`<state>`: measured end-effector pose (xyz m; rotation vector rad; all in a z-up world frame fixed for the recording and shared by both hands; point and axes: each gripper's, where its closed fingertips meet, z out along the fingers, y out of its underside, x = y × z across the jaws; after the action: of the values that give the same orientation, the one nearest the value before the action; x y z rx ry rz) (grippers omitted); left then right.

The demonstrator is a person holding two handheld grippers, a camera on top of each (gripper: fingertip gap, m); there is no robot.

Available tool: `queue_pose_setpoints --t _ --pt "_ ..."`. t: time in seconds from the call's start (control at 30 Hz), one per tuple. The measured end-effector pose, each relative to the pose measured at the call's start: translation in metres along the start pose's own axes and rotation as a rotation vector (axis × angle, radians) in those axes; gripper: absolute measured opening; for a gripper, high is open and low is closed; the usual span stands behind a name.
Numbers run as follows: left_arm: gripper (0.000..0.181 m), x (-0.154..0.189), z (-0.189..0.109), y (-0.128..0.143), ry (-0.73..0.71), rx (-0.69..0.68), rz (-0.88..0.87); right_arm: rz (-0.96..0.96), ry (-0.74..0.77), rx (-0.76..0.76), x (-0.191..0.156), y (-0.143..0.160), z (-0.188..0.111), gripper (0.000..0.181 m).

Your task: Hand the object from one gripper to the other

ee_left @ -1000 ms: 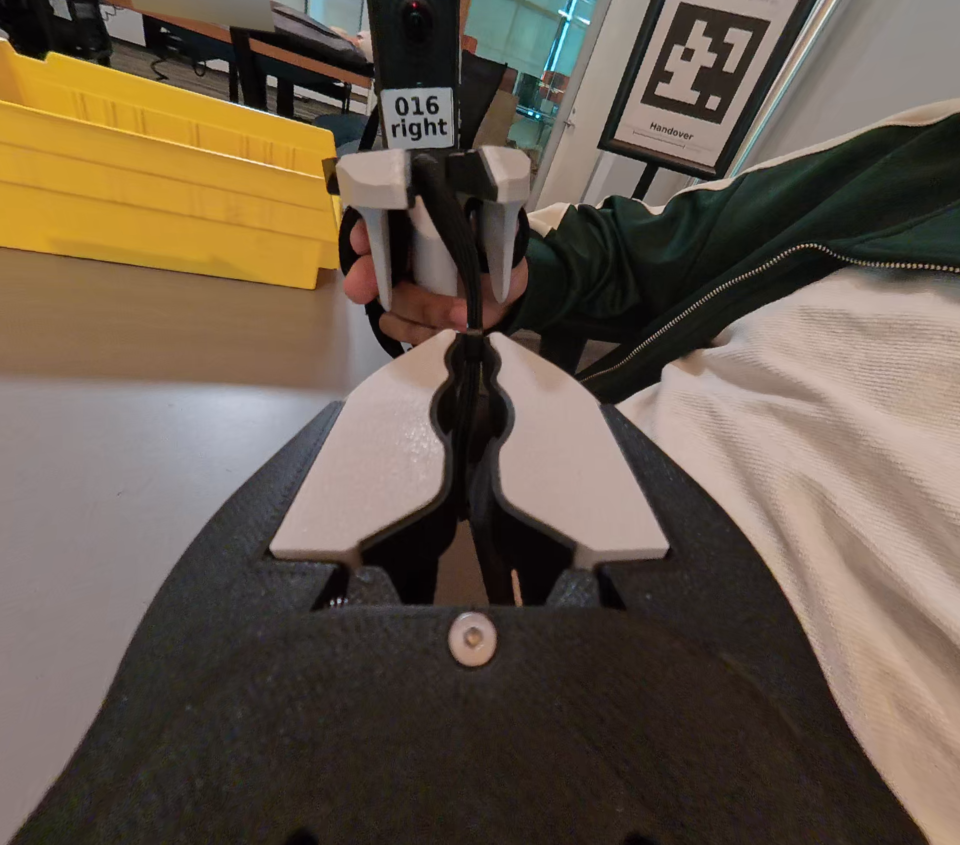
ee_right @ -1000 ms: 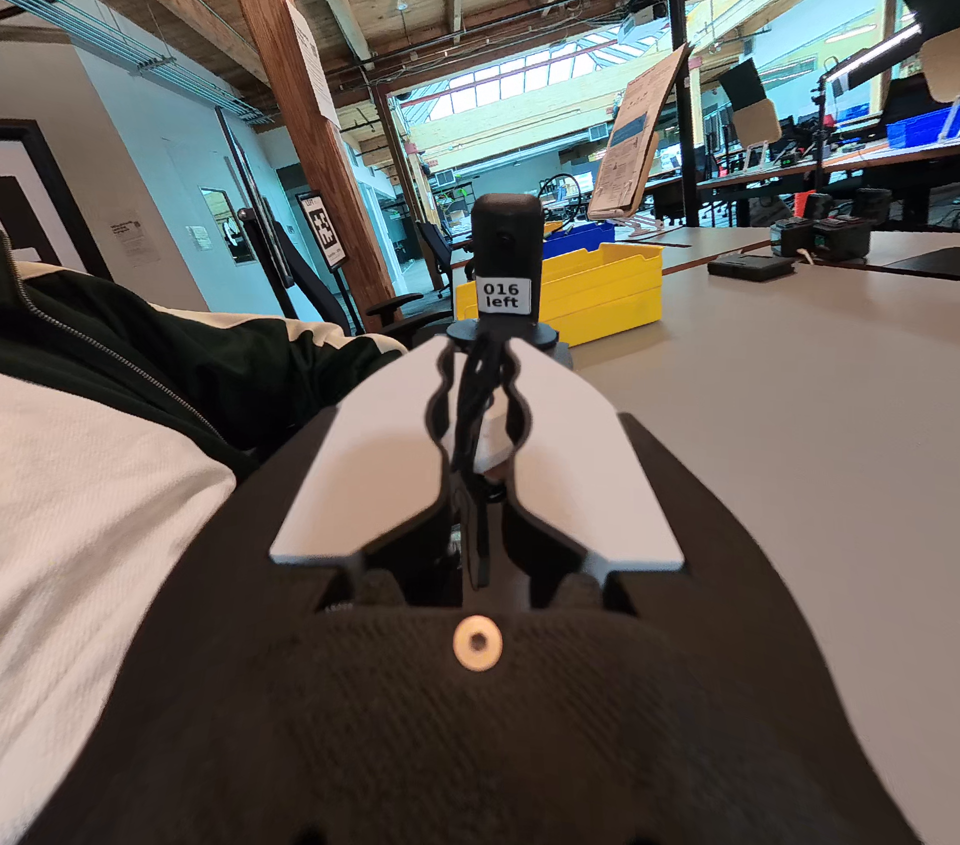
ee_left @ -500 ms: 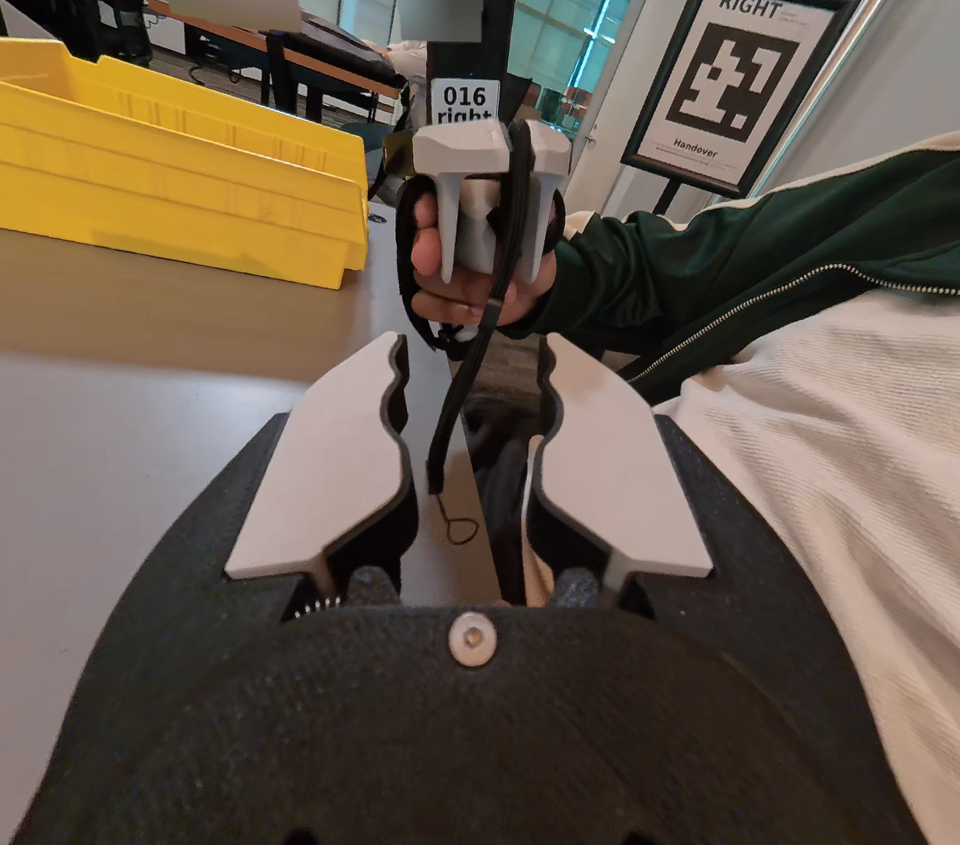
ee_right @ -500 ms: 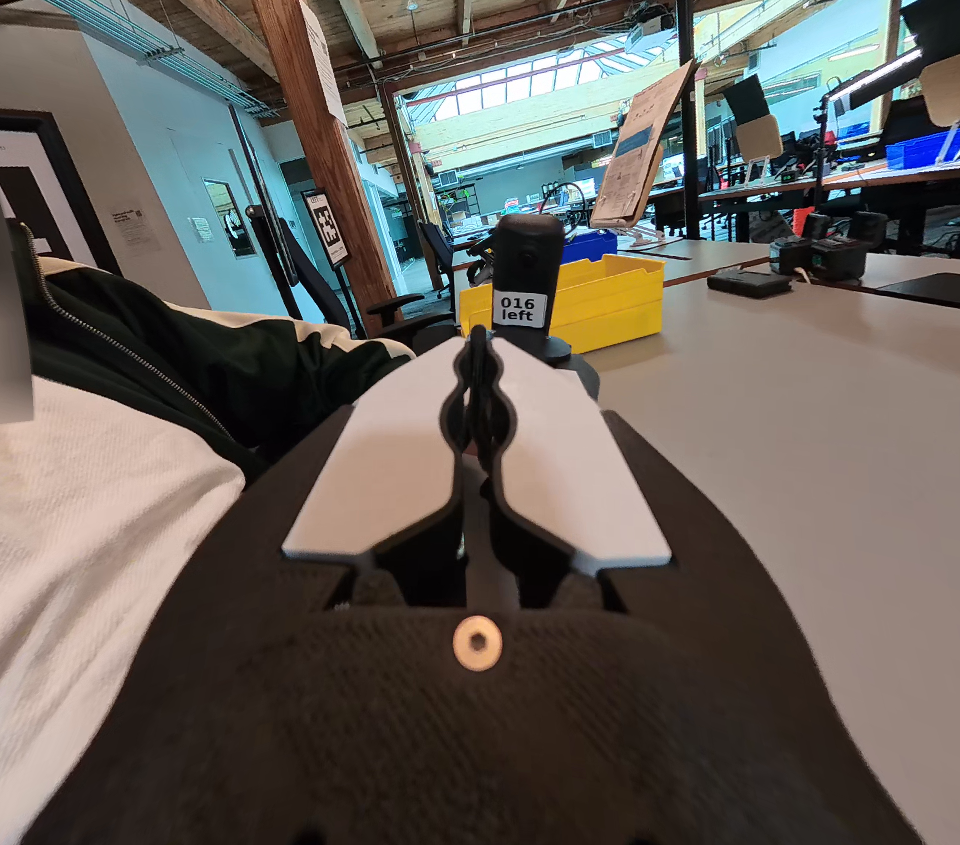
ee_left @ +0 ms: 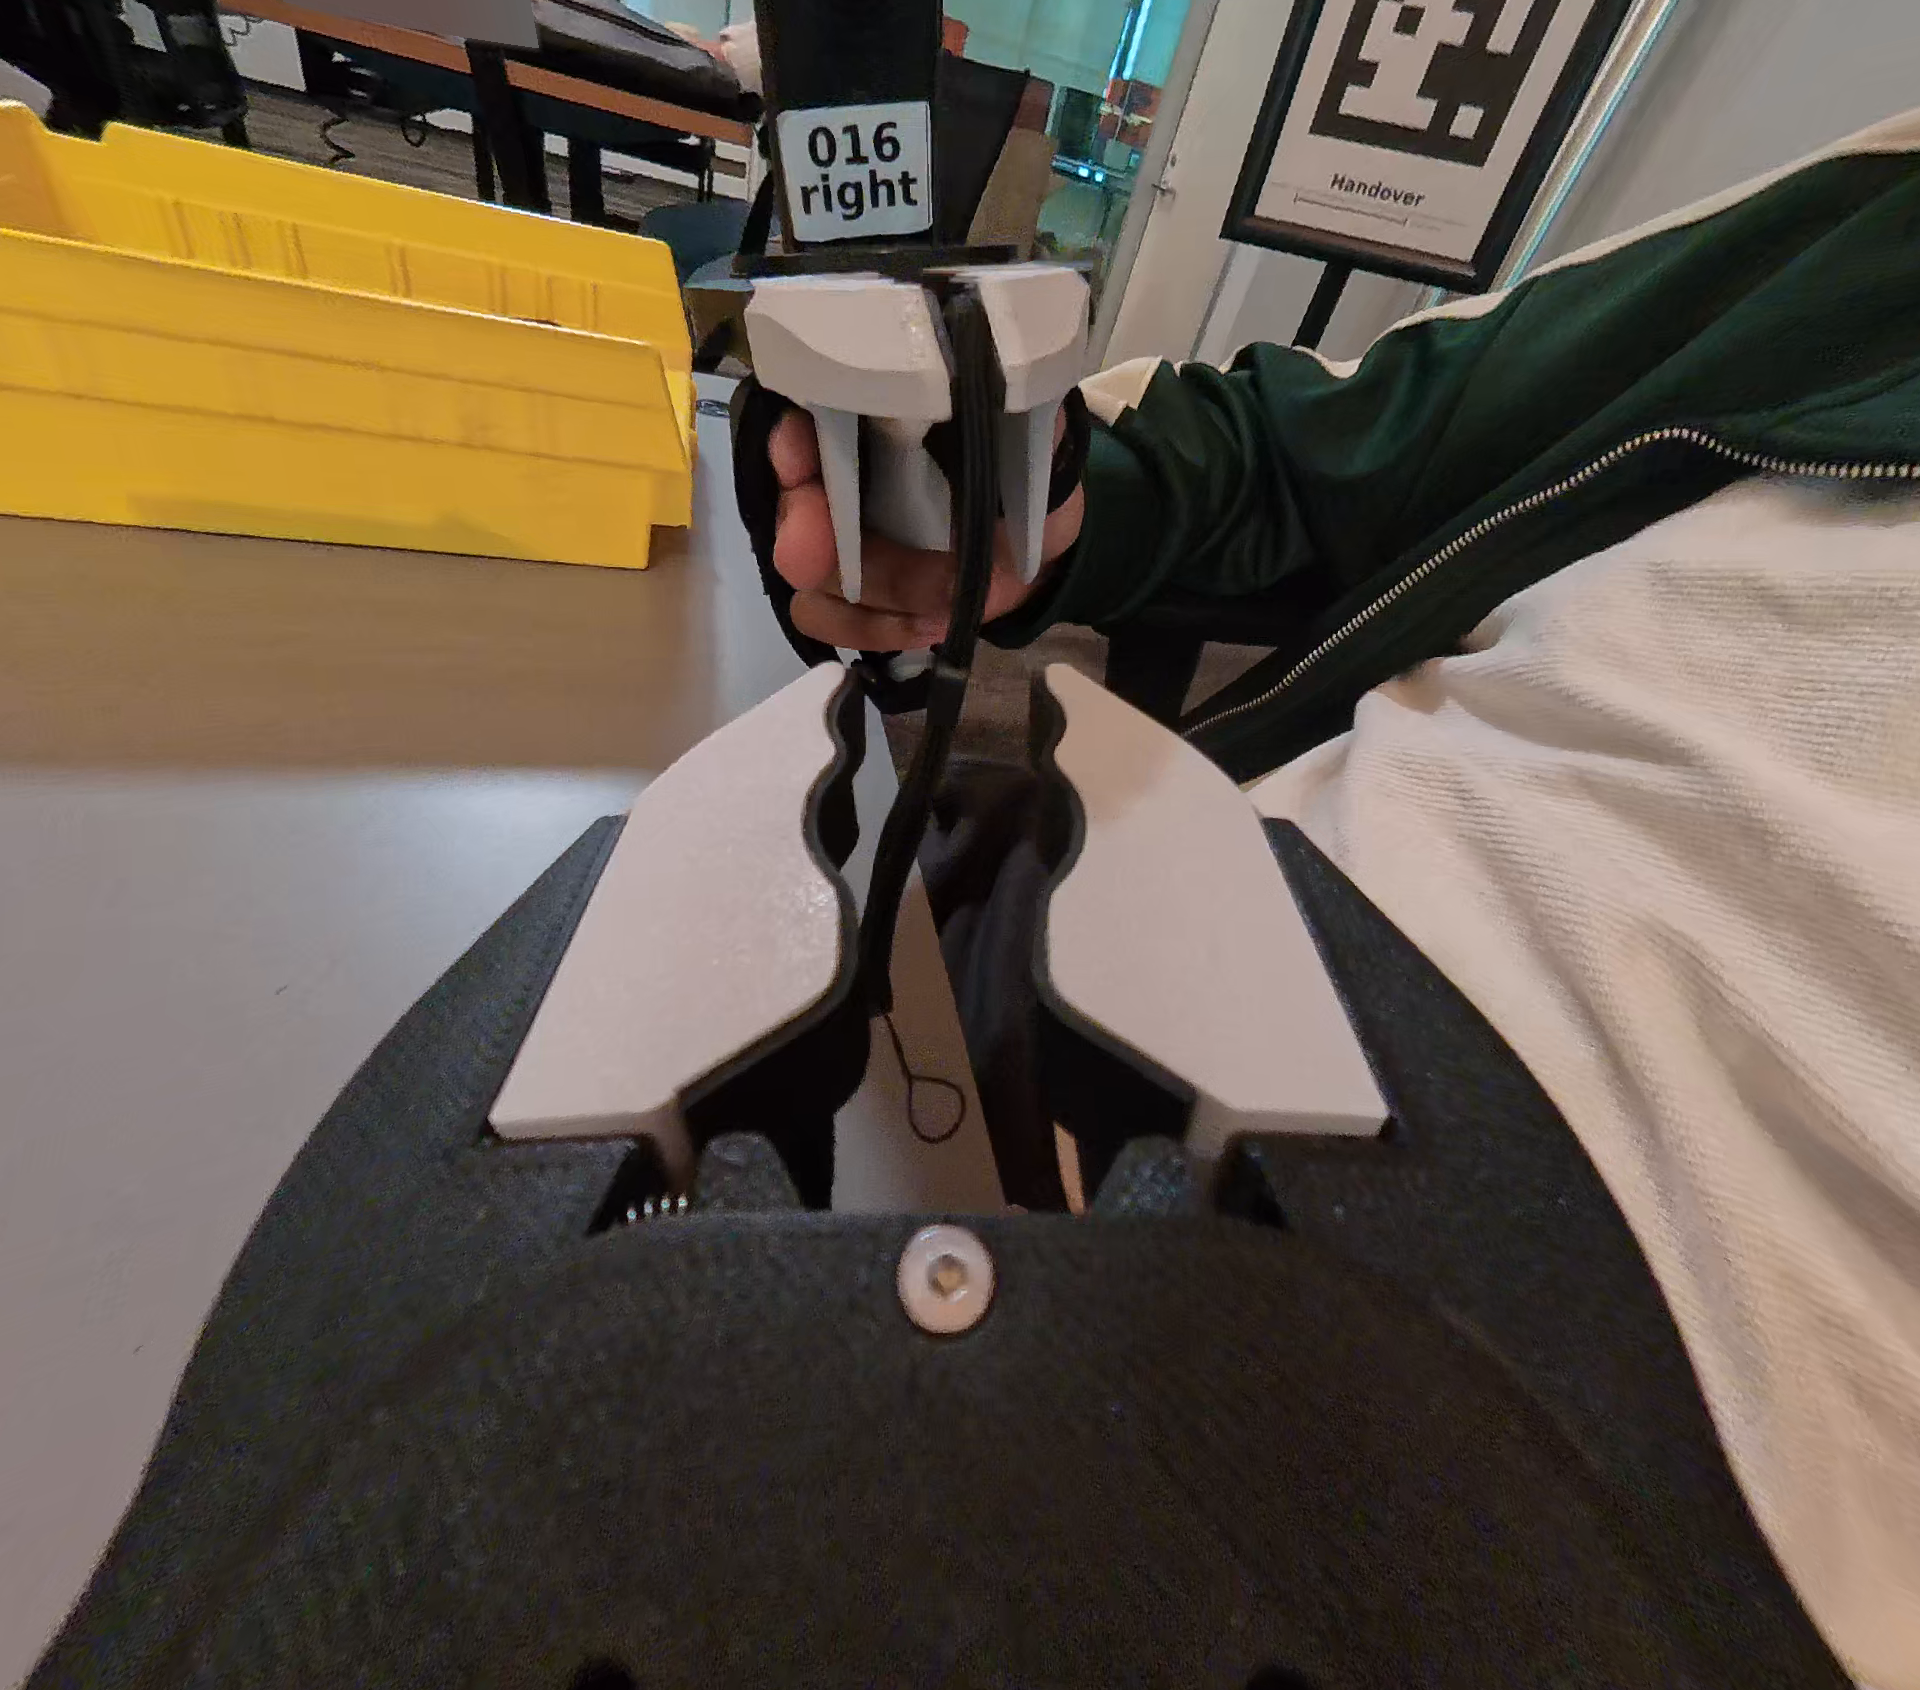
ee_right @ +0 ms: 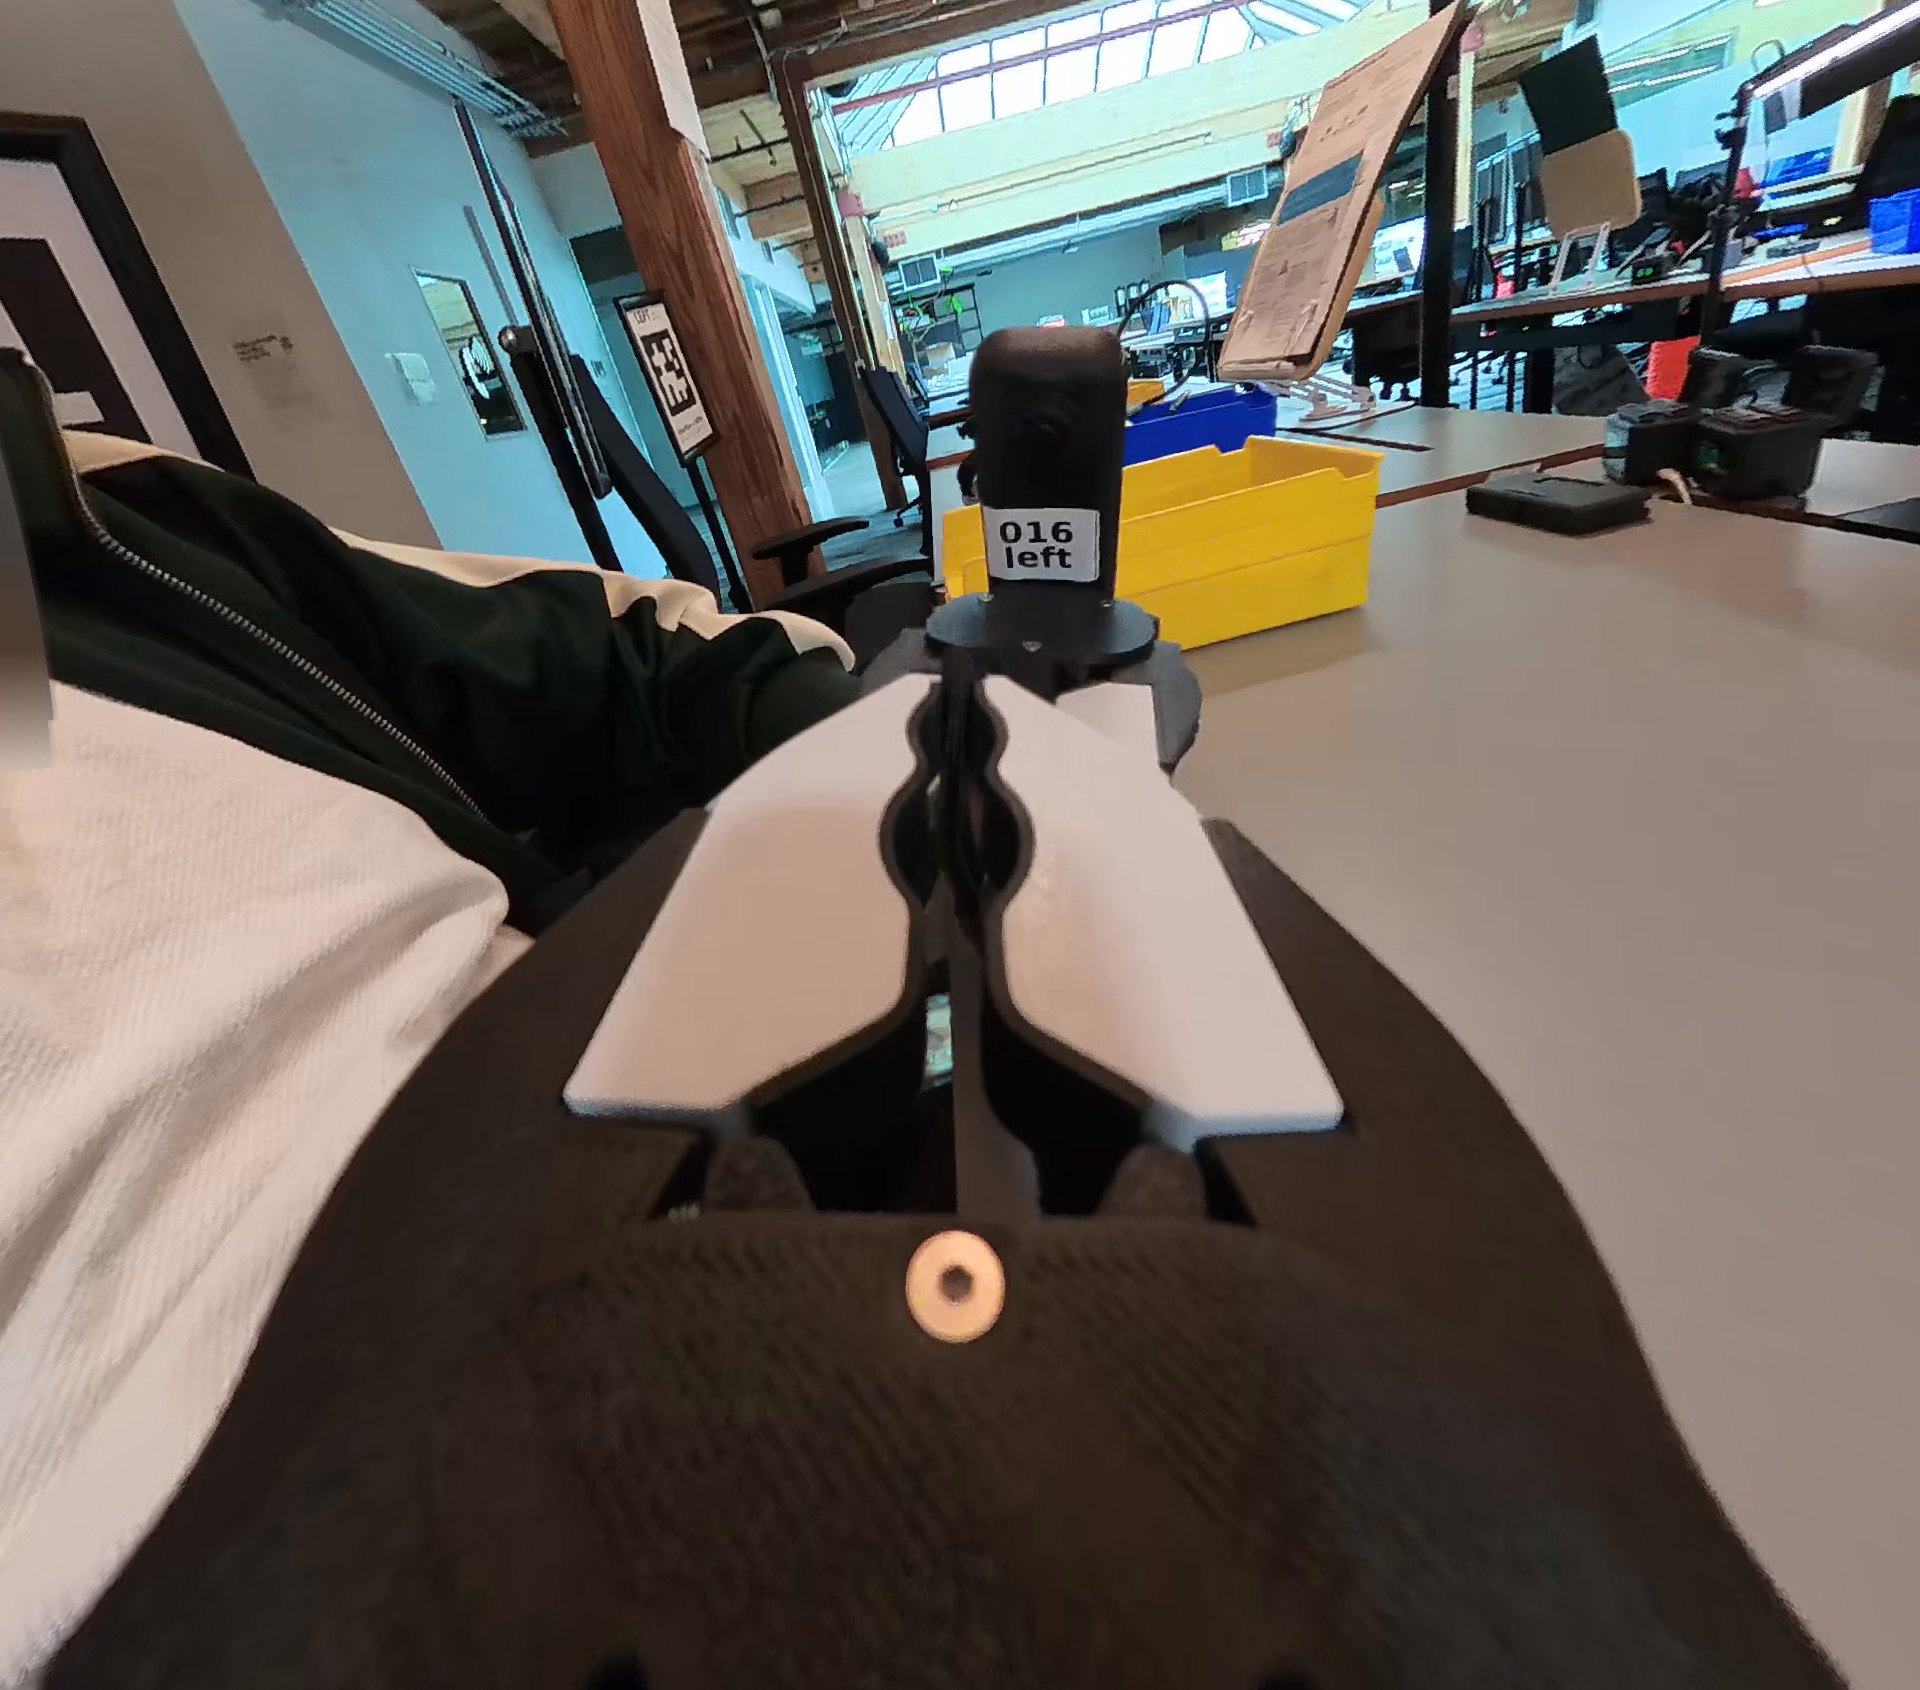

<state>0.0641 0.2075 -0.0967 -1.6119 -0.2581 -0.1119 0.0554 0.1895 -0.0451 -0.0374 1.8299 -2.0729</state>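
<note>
Facing each other across the corner of the grey table (ee_left: 312,861), the two hand-held grippers meet nose to nose in front of the seated person. The right gripper (ee_right: 956,705) has its white fingers (ee_right: 790,913) pressed together on a black strap (ee_left: 961,518), a flat cord that shows as a dark line in the wavy slot between them. Seen from the left wrist view, that same right gripper (ee_left: 935,591) stands tilted upward with a hand (ee_left: 883,580) wrapped round its handle, and the strap hangs down from between its closed fingers. The strap's lower length drops into the gap of the left gripper (ee_left: 940,684), ending in a thin loop of string (ee_left: 935,1110) near the base of the gap. The left gripper's white fingers (ee_left: 717,934) stand parted, a moderate opening; the strap lies close along the inner edge of the left one, though I cannot tell if it touches.

The person wears a dark green jacket sleeve (ee_left: 1455,435) with a zip over a white top (ee_left: 1610,913). A yellow bin (ee_left: 343,373) sits on the table behind the grippers, and a framed sign (ee_left: 1455,19) with a black-and-white pattern stands on a post off to the side. In the right wrist view the yellow bin (ee_right: 1247,528) appears past the left gripper's camera post, with a wooden pillar (ee_right: 644,165) beyond.
</note>
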Motion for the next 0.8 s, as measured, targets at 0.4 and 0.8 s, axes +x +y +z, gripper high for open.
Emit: queue_pose_setpoints --t 0.4,0.8 --pt "0.004 0.004 -0.003 -0.006 -0.013 -0.011 0.049 -0.127 0.166 0.112 0.025 -0.012 -0.006 0.085" --pt "0.004 0.002 -0.027 -0.047 -0.068 0.144 0.067 0.007 0.067 -0.248 0.023 0.066 0.014 0.041"
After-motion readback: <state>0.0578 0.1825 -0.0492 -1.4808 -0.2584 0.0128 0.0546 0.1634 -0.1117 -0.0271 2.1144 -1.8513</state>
